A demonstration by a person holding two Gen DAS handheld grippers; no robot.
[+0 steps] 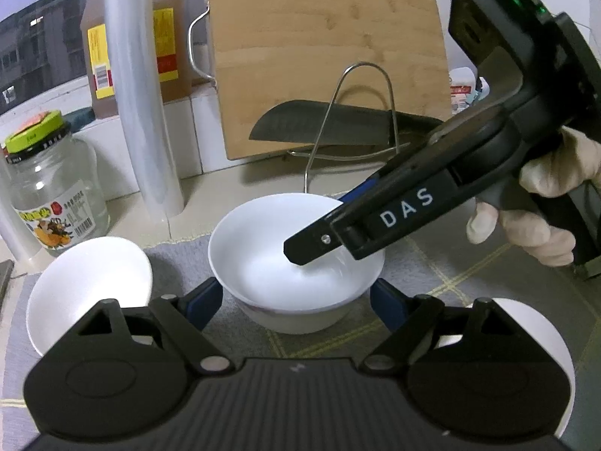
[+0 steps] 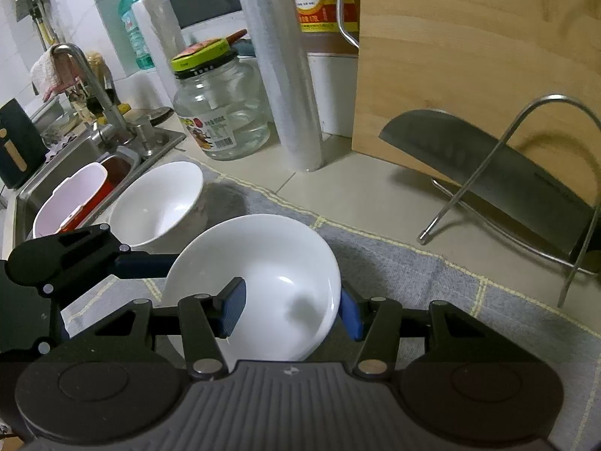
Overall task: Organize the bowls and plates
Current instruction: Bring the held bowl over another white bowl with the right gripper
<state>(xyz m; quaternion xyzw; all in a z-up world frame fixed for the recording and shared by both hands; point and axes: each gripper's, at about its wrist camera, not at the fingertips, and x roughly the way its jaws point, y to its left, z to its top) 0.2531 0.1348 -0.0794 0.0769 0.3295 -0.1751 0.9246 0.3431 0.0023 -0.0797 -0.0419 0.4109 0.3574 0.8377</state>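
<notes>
Two white bowls: one (image 2: 259,285) upright, centred on grey cloth; the other (image 2: 157,203) tilted, just beside, nearer the sink.

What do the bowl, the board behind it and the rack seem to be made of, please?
Bowl: glazed white ceramic by its glossy highlights, though melamine is possible. Board: bamboo or wood, with pale jointed strips and a matte finish. Rack: bare metal wire, probably stainless, with a bright silvery sheen.

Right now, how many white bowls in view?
2 sure: centre bowl on the grey mat, second bowl left of it by the sink. White curve behind the left claw may be a third.
</notes>
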